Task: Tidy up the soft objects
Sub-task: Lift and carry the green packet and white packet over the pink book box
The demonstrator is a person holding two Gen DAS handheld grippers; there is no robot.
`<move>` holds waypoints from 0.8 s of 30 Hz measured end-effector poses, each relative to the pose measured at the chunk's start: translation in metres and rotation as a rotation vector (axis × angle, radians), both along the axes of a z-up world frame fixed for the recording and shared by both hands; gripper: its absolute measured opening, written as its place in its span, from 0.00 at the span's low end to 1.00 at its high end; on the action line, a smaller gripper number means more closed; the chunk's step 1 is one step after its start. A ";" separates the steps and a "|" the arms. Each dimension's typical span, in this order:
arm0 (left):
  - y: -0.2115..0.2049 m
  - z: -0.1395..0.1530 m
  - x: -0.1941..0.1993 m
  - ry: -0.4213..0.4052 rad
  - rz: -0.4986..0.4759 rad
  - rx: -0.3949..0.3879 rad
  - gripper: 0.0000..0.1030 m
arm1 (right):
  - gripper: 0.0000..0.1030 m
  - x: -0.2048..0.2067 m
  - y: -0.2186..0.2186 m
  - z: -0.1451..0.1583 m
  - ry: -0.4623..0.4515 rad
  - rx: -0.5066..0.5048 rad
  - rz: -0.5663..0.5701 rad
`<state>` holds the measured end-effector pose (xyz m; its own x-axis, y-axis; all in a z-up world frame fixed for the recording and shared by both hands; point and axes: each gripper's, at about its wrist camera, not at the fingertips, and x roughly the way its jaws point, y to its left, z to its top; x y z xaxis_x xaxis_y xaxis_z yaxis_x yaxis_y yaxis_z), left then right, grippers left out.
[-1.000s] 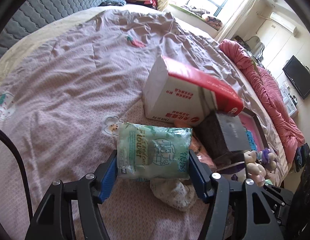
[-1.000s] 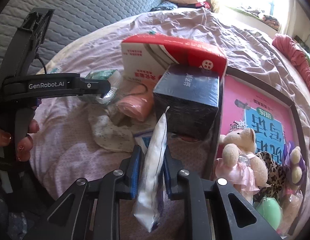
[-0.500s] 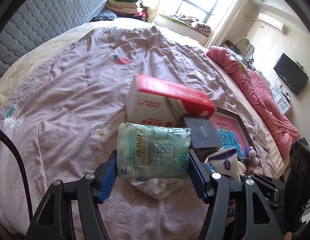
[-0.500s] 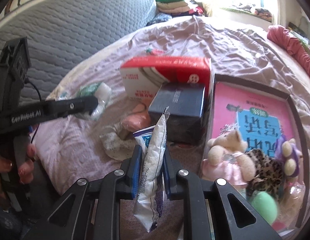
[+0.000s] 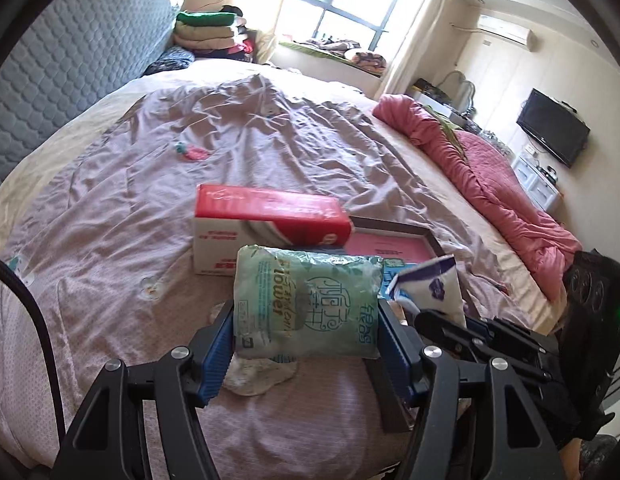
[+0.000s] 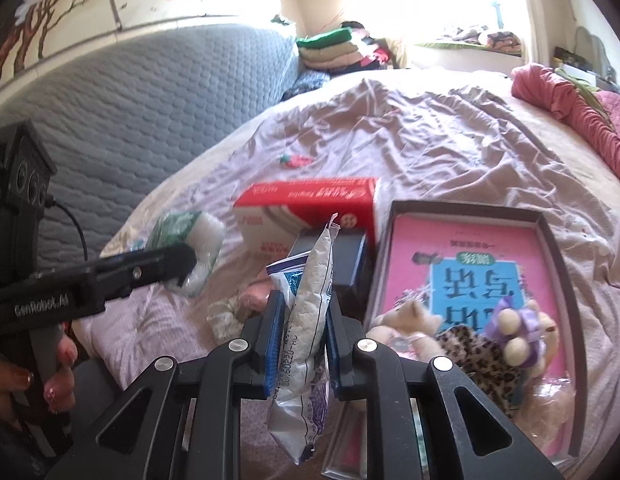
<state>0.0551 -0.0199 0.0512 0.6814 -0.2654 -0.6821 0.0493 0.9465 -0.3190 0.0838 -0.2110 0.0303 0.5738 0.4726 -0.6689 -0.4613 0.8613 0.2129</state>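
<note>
Left gripper is clenching a green tissue pack, blue pads pressing both short sides, pack held flat and raised above the bed. Right gripper is gripping a white-and-purple tissue pack edge-on, jaws squeezing it thin, top corner sticking up, bottom end hanging below the jaws.

From the left wrist view, the right gripper and its pack are showing at 3 o'clock, just beside the green pack. From the right wrist view, the left gripper is reaching in at 9 o'clock, a hand with painted nails wrapping its handle.

On the bed, a red-and-white box is standing at 12 o'clock of the green pack. A dark blue box is sitting against it, directly behind the right gripper's pack. A dark tray is lying at 3 o'clock of the boxes, holding a pink book and plush toys at its near end. A crumpled white patterned cloth is lying under the green pack, a pink soft item next to it. Pink quilt is bunching along the far bed edge. Folded clothes are stacking by the headboard.
</note>
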 end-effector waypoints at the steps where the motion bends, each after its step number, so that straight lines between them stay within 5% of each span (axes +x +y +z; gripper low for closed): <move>1: -0.004 0.002 0.000 -0.004 -0.007 0.001 0.63 | 0.19 0.000 -0.006 0.004 -0.009 0.007 -0.011; 24: -0.113 0.026 0.016 -0.044 -0.194 0.100 0.63 | 0.19 -0.005 -0.133 0.035 -0.085 0.118 -0.280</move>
